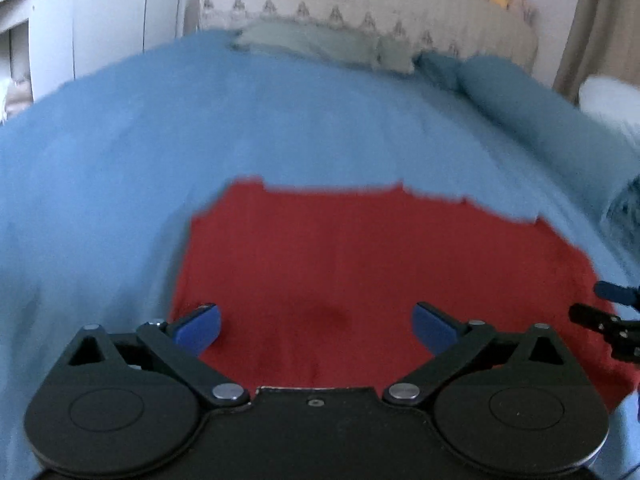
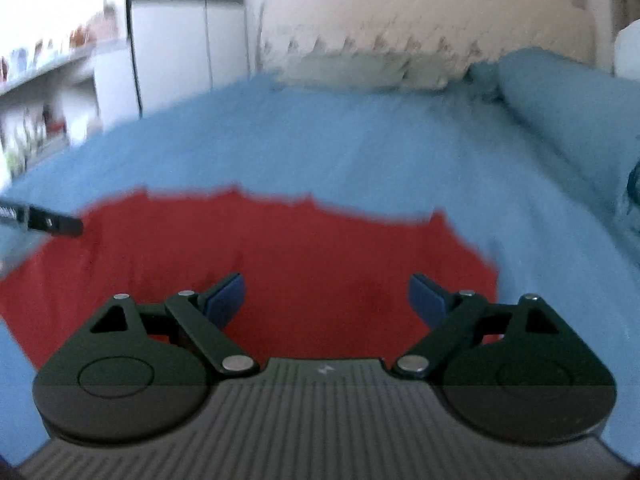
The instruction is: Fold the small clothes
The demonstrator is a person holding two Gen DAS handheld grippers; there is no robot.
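The left gripper (image 1: 316, 330) has its fingers (image 1: 198, 328) spread wide apart, with nothing between them; the blue pads hang over the near part of a red garment (image 1: 360, 248) and whether they brush the cloth cannot be told. The right gripper (image 2: 326, 300) has its fingers (image 2: 224, 300) just as far apart, also empty, over the same garment's near part. In the left wrist view the right gripper shows as dark linkage at the right edge, by the garment's right side; in the right wrist view a dark finger of the left gripper pokes in from the left edge at the garment's far left corner.

The red garment lies spread flat on the bed (image 1: 120, 140), toward the bed's near edge, with a roughly rectangular outline and a slightly ragged far hem. Its cloth looks soft and matte, with faint lengthwise creases. The bed is covered by a smooth light blue sheet. At the bed's far edge lies a flat, pale grey-green cloth (image 1: 320, 44), and along the right edge a rounded blue pillow (image 1: 532, 104). Behind stands a cream padded headboard (image 1: 400, 4) with vertical ribbing and a row of small printed shapes. Both views are blurred.
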